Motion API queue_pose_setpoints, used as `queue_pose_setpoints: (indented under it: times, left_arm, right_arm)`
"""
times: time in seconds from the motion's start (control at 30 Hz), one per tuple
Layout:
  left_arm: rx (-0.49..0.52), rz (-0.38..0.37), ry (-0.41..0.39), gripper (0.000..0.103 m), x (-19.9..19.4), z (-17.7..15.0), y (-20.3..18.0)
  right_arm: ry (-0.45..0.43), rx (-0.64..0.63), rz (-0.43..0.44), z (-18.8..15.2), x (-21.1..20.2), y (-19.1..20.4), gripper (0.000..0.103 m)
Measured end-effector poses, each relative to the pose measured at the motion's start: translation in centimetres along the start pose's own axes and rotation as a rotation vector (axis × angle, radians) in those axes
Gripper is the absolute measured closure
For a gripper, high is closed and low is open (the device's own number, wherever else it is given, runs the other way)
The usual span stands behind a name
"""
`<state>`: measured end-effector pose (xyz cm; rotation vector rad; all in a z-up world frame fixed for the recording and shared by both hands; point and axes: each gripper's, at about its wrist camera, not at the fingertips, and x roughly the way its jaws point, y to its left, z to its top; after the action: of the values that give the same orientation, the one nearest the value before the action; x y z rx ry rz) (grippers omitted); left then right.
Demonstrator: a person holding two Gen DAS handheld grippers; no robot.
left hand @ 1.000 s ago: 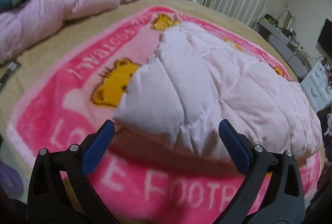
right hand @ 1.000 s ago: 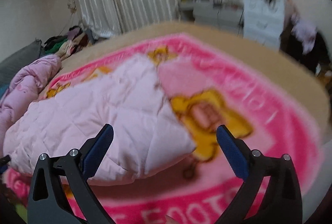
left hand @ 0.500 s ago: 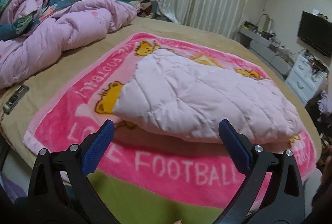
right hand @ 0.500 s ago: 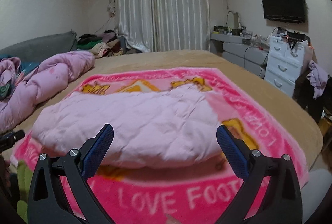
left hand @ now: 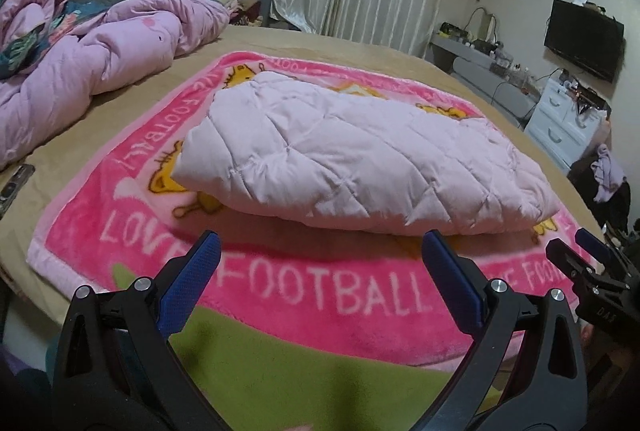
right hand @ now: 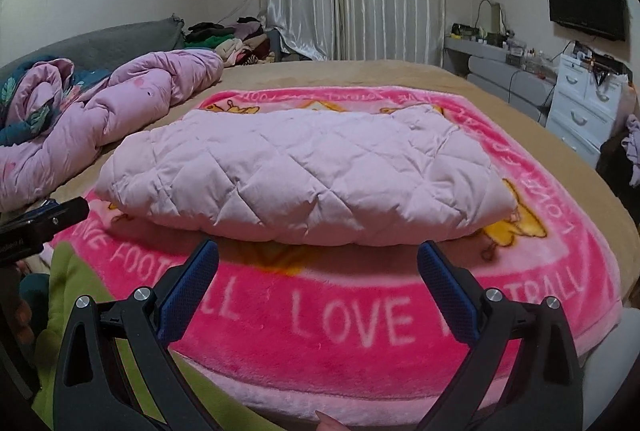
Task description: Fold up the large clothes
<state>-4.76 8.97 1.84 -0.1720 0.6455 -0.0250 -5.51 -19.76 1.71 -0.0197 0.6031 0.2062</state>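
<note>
Left gripper: held with jaws spread, nothing between them. Right gripper: likewise spread and empty. One folded pink quilted coat is laid on one pink "LOVE FOOTBALL" blanket, just beyond both grippers, touched by neither. One crumpled pink duvet is seen at left on the bed. A dark phone-like object at the bed's edge is shown only in the left view; a fingertip only in the right.
</note>
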Motion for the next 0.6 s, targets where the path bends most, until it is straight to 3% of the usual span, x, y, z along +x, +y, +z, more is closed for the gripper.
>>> queue_pose_setpoints:
  times: [0.6]
  left_arm:
    - [-0.018, 0.009, 0.005, 0.009, -0.08, 0.02, 0.46]
  right_arm:
    - [0.015, 0.002, 0.009, -0.20, 0.47, 0.16, 0.004]
